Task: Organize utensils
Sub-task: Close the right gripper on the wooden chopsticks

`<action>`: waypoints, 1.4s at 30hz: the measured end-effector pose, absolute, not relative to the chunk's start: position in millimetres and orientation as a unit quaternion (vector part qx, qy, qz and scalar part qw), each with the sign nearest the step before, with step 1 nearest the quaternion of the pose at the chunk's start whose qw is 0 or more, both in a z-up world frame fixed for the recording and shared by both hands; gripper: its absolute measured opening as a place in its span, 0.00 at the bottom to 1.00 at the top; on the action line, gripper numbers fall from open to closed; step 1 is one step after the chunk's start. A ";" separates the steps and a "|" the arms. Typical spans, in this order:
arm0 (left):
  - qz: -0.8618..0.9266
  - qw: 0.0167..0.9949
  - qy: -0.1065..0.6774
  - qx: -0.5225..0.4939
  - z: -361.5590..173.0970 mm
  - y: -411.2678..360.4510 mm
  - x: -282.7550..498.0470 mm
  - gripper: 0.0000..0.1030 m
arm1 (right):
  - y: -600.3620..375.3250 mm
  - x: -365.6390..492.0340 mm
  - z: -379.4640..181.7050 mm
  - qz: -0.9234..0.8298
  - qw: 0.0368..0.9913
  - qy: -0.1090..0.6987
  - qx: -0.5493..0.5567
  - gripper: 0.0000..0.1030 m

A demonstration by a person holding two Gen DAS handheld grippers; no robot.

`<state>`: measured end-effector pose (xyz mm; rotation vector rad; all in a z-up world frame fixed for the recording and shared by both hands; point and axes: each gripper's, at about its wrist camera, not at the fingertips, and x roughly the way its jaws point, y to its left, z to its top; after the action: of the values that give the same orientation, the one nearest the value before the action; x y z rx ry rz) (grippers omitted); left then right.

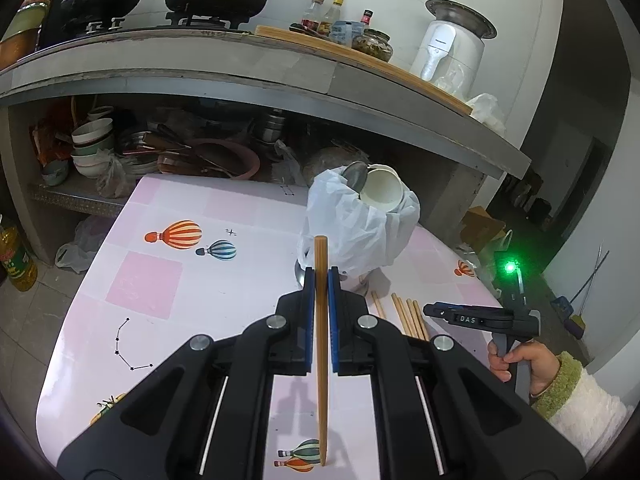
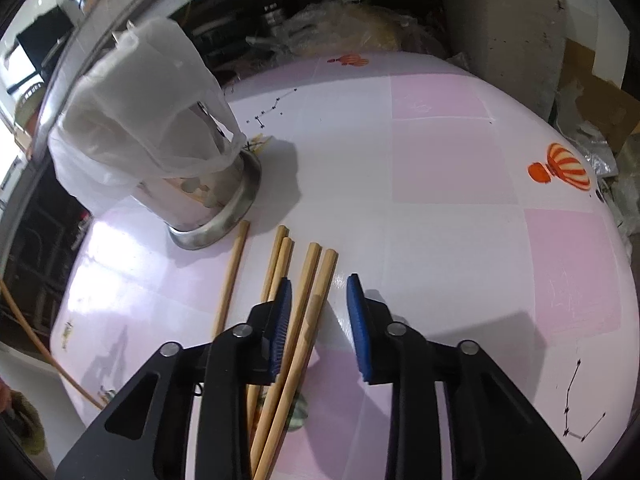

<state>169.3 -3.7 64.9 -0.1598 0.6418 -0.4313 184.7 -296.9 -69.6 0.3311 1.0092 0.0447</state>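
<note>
My left gripper (image 1: 321, 276) is shut on one wooden chopstick (image 1: 321, 360), which stands upright between the blue pads with its thin tip pointing down over the table. Beyond it stands a steel utensil holder (image 2: 216, 196) draped in a white plastic bag (image 1: 352, 224), with a white cup (image 1: 382, 190) and a metal spoon at its mouth. Several loose chopsticks (image 2: 276, 264) lie on the pink tablecloth beside the holder's base. My right gripper (image 2: 319, 280) is low over them. Two chopsticks (image 2: 316, 292) lie between its jaws, which stand apart and do not press on them.
The table (image 2: 440, 160) has a pink cloth printed with balloons and a rounded edge. Behind it a concrete counter (image 1: 240, 64) carries pots, bottles and a white appliance (image 1: 448, 52). Bowls and plates (image 1: 90, 144) fill the shelf underneath. An oil bottle (image 1: 14, 256) stands on the floor at the left.
</note>
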 end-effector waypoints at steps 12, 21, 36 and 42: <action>-0.206 0.925 0.309 -0.084 65.6 5.2 170.5 0.05 | -289.1 198.6 -79.4 0.011 0.853 0.507 0.125 0.17; -0.206 0.925 0.309 -0.084 65.9 6.2 170.8 0.05 | -281.6 209.2 -80.2 0.003 0.854 0.510 0.099 0.11; -0.210 0.925 0.306 -0.080 67.9 4.4 169.8 0.05 | -288.4 174.3 -17.6 0.004 0.891 0.436 0.125 0.07; -0.213 0.925 0.305 -0.077 69.4 1.4 166.5 0.05 | -294.9 138.8 35.8 0.011 0.918 0.371 0.137 0.07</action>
<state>166.5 1.4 69.4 -0.1581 0.6249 -0.4367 138.8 -294.9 35.8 0.2809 0.7630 0.0233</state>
